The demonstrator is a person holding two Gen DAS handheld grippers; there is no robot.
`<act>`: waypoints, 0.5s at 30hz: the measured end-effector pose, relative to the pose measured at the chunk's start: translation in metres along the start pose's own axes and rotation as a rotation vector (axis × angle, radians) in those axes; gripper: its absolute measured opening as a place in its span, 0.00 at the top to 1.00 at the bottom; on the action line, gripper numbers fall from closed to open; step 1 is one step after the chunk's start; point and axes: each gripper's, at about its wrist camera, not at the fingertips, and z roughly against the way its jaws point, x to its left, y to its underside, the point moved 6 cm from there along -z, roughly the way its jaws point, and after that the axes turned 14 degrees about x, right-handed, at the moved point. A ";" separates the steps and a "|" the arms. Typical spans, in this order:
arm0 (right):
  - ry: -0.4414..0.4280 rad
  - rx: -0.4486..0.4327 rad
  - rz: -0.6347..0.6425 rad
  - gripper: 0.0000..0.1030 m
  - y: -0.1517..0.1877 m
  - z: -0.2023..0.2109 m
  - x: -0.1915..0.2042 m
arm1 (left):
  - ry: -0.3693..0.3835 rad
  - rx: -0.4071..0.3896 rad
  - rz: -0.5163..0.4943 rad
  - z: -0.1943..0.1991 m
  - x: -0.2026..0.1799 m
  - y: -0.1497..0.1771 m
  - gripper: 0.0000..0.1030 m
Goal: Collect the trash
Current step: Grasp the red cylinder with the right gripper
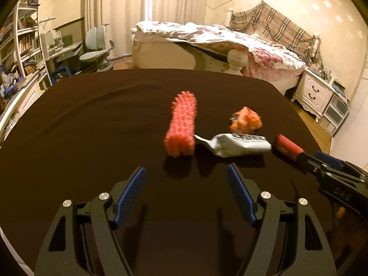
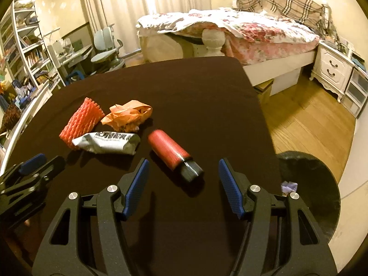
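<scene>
Several pieces of trash lie on a dark brown tablecloth [image 1: 92, 119]. A red foam net sleeve [image 1: 181, 127] lies ahead of my left gripper [image 1: 186, 174], which is open and empty. To its right lie a white printed wrapper [image 1: 239, 146], a crumpled orange wrapper [image 1: 245, 122] and a red cylinder with a black end [image 1: 287, 147]. In the right wrist view the red cylinder [image 2: 169, 150] lies just ahead of my right gripper [image 2: 182, 168], open and apart from it. Left of it are the white wrapper [image 2: 107, 142], the orange wrapper [image 2: 127, 115] and the net sleeve [image 2: 81, 122].
A dark round bin [image 2: 308, 195] with a purple scrap inside stands on the floor right of the table. Behind the table are a bed [image 2: 241, 30], a nightstand [image 2: 331, 69], a desk chair [image 2: 105, 46] and bookshelves [image 2: 25, 53]. The left gripper [image 2: 30, 174] shows at the right wrist view's left edge.
</scene>
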 end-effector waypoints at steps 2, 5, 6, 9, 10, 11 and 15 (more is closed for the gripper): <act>0.006 0.015 0.011 0.46 -0.006 -0.007 0.004 | -0.001 -0.004 0.005 0.001 0.006 -0.004 0.30; 0.015 0.044 0.028 0.66 -0.013 -0.017 0.009 | 0.002 -0.007 0.008 0.000 0.009 -0.012 0.29; 0.014 0.056 0.033 0.70 -0.014 -0.021 0.011 | 0.005 -0.006 0.009 -0.002 0.010 -0.015 0.29; 0.011 0.064 0.036 0.73 -0.016 -0.024 0.013 | 0.009 -0.009 0.007 -0.005 0.012 -0.021 0.29; 0.009 0.063 0.033 0.73 -0.017 -0.024 0.013 | 0.009 -0.009 0.006 -0.006 0.013 -0.023 0.29; 0.008 0.062 0.029 0.74 -0.018 -0.023 0.012 | 0.009 -0.009 0.003 -0.008 0.013 -0.025 0.29; 0.008 0.061 0.028 0.74 -0.020 -0.022 0.012 | 0.006 -0.003 -0.002 -0.016 0.016 -0.030 0.29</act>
